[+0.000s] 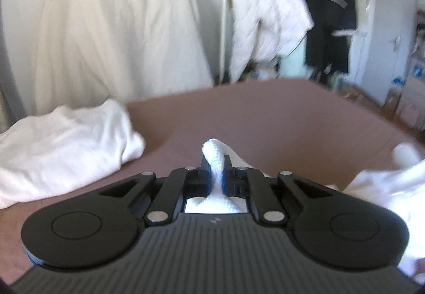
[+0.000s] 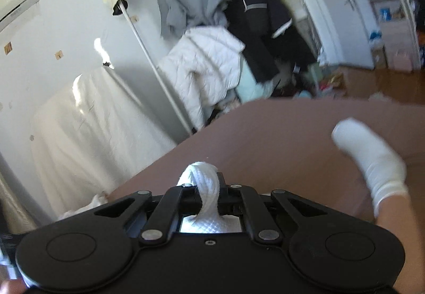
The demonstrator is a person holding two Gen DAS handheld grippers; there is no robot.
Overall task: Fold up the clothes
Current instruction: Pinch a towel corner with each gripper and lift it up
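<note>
Both grippers [image 1: 215, 161] [image 2: 204, 182] pinching white cloth [image 1: 212, 150], brown bed [image 1: 265, 113], hung coats [image 2: 252, 15] beyond

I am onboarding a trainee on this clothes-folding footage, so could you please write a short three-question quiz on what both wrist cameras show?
1. True or false: the left gripper is open and holds nothing.
2. What lies on the brown surface to the left of the left gripper? A) a black jacket B) a white garment C) a grey hoodie
3. Fill in: in the right wrist view, a foot in a white ____ rests on the surface.

Key
1. False: it is shut on white waffle cloth, as is the right gripper.
2. B
3. sock
</note>
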